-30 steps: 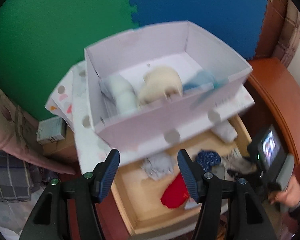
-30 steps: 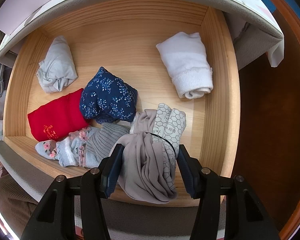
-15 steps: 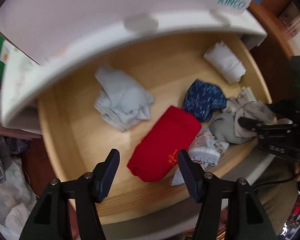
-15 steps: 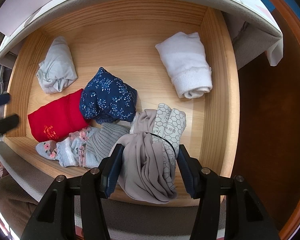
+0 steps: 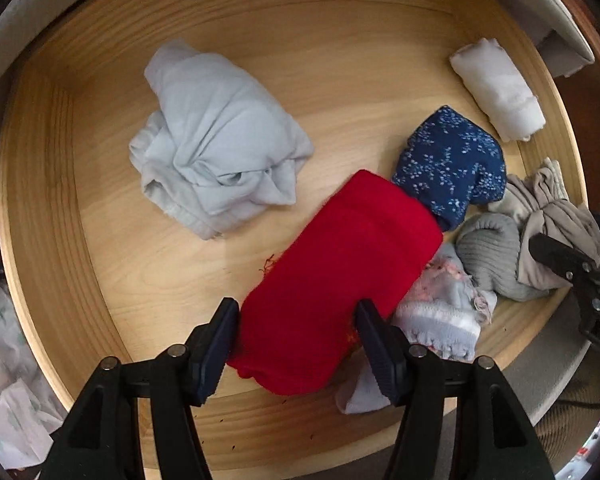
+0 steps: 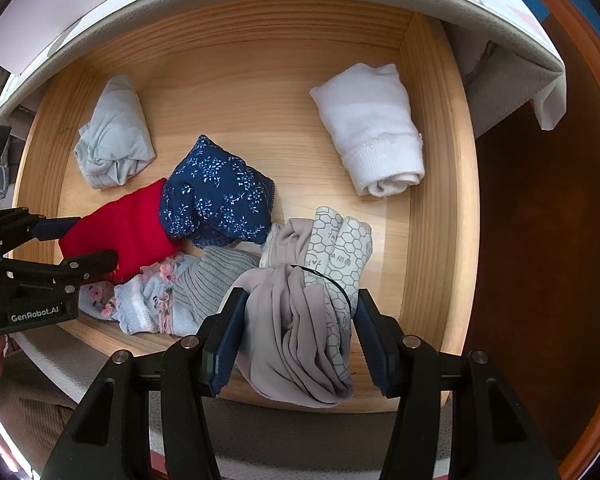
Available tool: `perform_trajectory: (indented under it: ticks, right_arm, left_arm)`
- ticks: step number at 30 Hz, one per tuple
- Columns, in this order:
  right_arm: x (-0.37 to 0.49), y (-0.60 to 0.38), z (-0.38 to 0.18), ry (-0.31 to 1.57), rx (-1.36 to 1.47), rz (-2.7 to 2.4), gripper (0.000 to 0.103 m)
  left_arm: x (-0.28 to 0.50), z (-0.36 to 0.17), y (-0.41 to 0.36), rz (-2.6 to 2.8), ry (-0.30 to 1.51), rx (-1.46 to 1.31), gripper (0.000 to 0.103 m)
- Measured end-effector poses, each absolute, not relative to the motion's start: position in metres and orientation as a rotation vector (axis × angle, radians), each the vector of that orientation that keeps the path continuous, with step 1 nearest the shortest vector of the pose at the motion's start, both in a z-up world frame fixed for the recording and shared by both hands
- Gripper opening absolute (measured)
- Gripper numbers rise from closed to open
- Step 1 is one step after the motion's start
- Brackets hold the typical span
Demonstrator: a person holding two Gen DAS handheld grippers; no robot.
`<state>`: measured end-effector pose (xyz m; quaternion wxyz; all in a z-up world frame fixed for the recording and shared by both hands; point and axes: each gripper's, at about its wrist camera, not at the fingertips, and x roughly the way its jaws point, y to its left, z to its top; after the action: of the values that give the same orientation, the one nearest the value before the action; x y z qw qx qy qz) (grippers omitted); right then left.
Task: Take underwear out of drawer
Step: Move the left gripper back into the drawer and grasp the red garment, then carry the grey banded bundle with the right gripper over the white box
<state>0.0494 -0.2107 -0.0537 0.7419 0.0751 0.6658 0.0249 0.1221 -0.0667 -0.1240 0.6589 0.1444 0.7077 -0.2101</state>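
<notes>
Both fingers now straddle the red garment, lowered from above; grip unclear.

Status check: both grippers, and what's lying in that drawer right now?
Left gripper straddles red garment; grip unconfirmed. Right gripper astride beige bundle, grip unclear. Navy floral piece overlaps the red one.

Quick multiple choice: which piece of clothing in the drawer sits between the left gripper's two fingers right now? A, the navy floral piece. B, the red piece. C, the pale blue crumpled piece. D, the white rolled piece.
B: in the left wrist view the left gripper straddles the near end of the red piece, one finger on each side, while the others lie farther off in the drawer.
</notes>
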Motion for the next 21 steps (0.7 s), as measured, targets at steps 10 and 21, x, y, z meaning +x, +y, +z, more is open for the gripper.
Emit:
perform_trajectory:
  ticks: [10, 21]
  right_arm:
    - [0.049, -0.211, -0.053, 1.459, 0.162, 0.051, 0.051]
    - [0.05, -0.208, -0.054, 1.46, 0.155, 0.048, 0.051]
  left_arm:
    - [0.118, -0.126, -0.064, -0.423, 1.598, 0.302, 0.046]
    - [0.115, -0.123, -0.024, -0.308, 1.611, 0.216, 0.044]
